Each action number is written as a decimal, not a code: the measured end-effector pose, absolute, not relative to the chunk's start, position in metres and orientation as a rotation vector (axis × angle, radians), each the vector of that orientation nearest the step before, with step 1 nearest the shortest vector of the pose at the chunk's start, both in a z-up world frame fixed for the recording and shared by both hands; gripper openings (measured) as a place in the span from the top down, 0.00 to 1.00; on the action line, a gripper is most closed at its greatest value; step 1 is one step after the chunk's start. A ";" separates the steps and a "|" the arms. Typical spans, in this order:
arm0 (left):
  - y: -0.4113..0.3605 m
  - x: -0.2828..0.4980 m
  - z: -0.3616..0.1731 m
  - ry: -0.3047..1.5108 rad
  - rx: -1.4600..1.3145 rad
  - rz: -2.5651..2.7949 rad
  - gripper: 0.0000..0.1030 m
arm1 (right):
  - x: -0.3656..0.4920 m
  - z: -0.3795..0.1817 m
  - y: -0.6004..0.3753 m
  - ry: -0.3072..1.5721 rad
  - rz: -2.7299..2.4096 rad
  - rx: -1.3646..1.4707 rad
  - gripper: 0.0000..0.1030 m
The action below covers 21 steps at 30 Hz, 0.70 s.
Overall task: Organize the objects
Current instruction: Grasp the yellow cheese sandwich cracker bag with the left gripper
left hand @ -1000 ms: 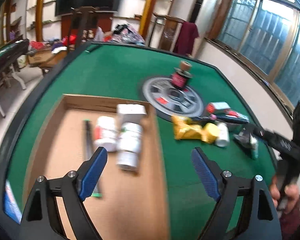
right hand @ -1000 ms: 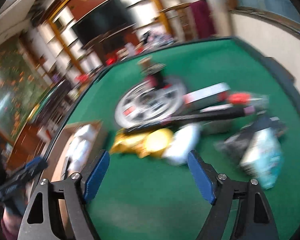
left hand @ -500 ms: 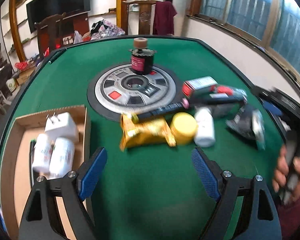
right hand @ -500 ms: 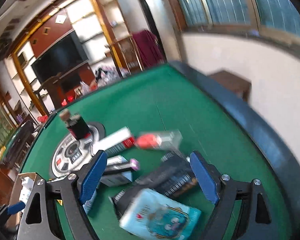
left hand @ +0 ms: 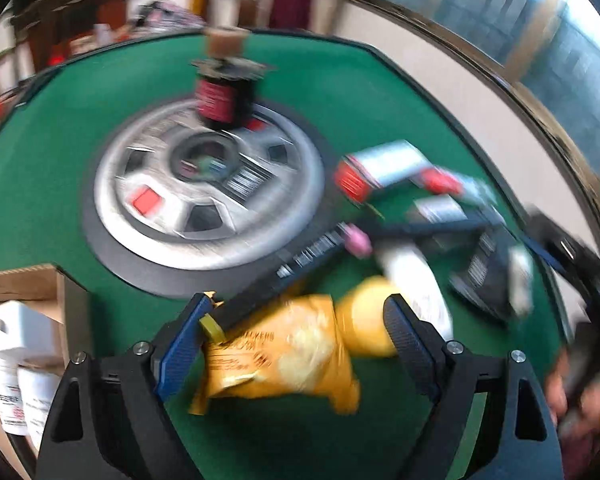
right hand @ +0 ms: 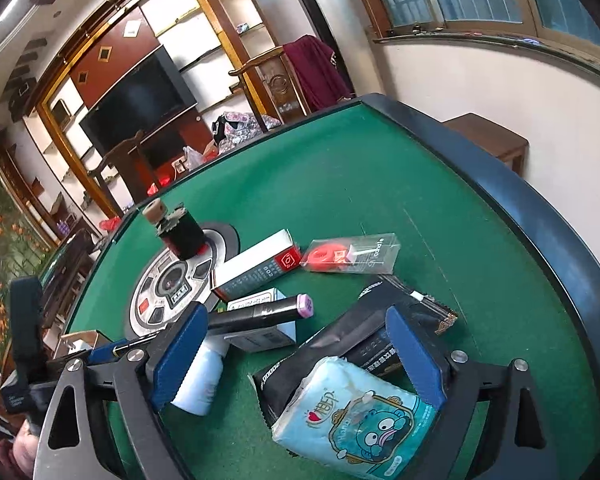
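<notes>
Left gripper (left hand: 296, 338): jaws spread wide, set on either side of the yellow snack bag (left hand: 284, 356); the blue pads do not visibly press it, and blur hides whether the left pad touches the bag's edge.
Yellow snack bag: lies crumpled on the green desk (left hand: 52, 184), touching a yellow round lid (left hand: 364, 320) on its right.
Right gripper (right hand: 294, 354): jaws opening, with the blue tissue pack (right hand: 356, 412) between them and the pads clear of it.
Blue tissue pack: rests on top of a black foil pouch (right hand: 364, 336), at the near right of the pile.
White bottle (right hand: 200, 380): lies on its side just beside the right gripper's left pad.
Black marker (right hand: 260, 310): pink-capped, lies across a small white box (right hand: 260, 336).
Long grey box (right hand: 256, 268): has a red end and leans against the silver disc (right hand: 168, 284) in the desk's middle.
Clear packet (right hand: 352, 254): holds a red part and lies apart on the felt beyond the pile.
Dark jar (right hand: 180, 232): corked, stands upright on the far rim of the disc.
Cardboard box (left hand: 24, 280): sits at the desk's left edge and holds white bottles (left hand: 20, 396) and a white plug (left hand: 16, 320).
Person's hand (left hand: 580, 396): at the right edge of the left view, blurred.
</notes>
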<state>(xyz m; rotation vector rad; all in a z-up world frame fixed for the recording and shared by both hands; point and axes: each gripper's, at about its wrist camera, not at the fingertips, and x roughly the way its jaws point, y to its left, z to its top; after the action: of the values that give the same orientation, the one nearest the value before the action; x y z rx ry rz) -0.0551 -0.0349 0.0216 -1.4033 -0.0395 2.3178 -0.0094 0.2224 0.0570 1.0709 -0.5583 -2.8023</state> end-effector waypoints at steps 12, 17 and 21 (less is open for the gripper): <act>-0.023 -0.011 0.021 0.185 -1.311 2.308 0.17 | -0.013 0.047 0.220 -0.574 -2.782 1.123 0.09; -0.003 -0.017 0.013 0.343 -1.298 2.358 0.15 | -0.013 0.046 0.217 -0.542 -2.800 1.128 0.09; -0.002 -0.005 0.014 0.365 -1.293 2.363 0.24 | -0.013 0.045 0.218 -0.547 -2.804 1.140 0.09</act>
<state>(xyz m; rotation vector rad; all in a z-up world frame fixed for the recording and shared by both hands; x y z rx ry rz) -0.0052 -0.0018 0.0144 -1.2934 0.3645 2.3632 -0.0134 0.2181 0.0445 1.1399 -0.5468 -2.8042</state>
